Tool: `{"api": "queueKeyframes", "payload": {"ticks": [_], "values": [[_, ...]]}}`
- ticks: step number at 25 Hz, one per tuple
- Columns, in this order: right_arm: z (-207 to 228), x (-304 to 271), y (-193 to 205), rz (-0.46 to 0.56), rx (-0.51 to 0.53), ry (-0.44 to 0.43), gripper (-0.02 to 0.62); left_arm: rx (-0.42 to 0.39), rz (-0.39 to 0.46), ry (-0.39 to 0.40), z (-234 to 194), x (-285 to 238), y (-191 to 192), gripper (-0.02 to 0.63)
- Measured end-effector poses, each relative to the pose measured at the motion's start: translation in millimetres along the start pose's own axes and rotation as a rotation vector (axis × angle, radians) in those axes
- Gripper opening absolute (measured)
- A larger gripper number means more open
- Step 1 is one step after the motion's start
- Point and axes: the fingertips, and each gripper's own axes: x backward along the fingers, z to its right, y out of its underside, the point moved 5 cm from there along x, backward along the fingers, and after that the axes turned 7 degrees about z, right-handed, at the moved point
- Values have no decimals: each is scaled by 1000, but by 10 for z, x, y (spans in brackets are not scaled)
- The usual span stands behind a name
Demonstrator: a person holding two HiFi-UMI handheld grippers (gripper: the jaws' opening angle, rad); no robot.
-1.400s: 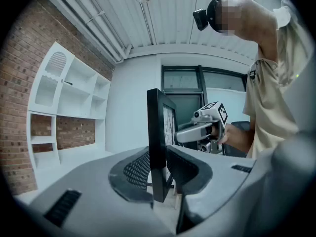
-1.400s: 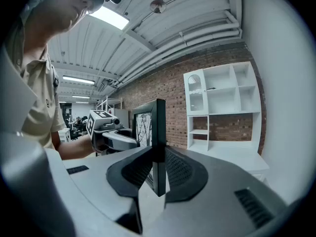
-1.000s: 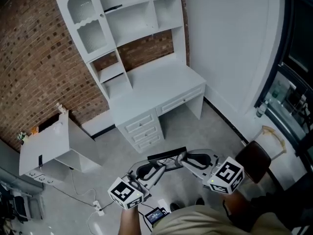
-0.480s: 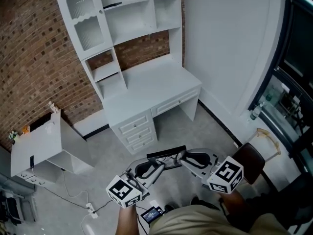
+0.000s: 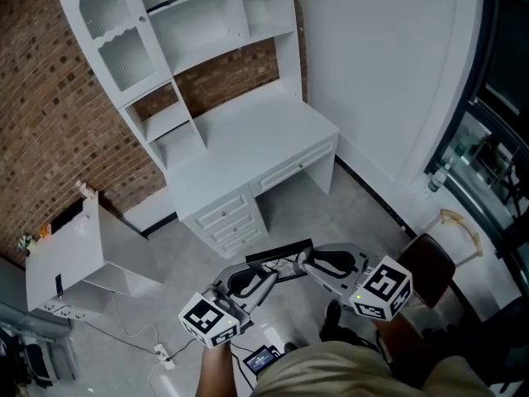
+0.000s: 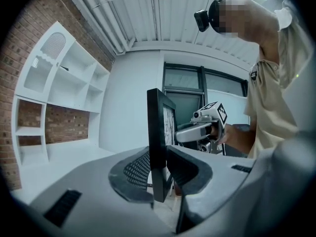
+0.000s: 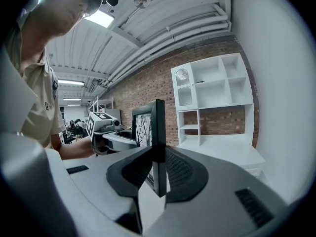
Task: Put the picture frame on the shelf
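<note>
From the head view we see the picture frame [image 5: 281,252] edge-on only, its face hidden. The left gripper [image 6: 160,181] and right gripper [image 7: 159,174], clamped on the frame, cover its lower face, and what is printed there is too skewed to make out. Far beyond the frame, the shelf unit [image 5: 207,40] is cut off at the top, and a thin dark thing [image 5: 164,5] on it is too small to name.
</note>
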Motion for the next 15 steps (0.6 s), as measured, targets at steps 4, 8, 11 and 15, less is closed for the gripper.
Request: {"api": "queueKeyframes", "payload": {"ticks": [4, 8, 11, 15], "values": [[539, -1, -14, 22, -18, -29, 75, -9, -24, -30, -227, -442, -27, 81], [1148, 37, -24, 41, -24, -70, 75, -25, -48, -68, -430, -976, -57, 81], [1566, 76, -61, 41, -31, -93, 75, -23, -57, -95, -558, -1340, -94, 81], [2048, 149, -76, 47, -34, -112, 75, -25, -66, -115, -701, -1786, -109, 81]]}}
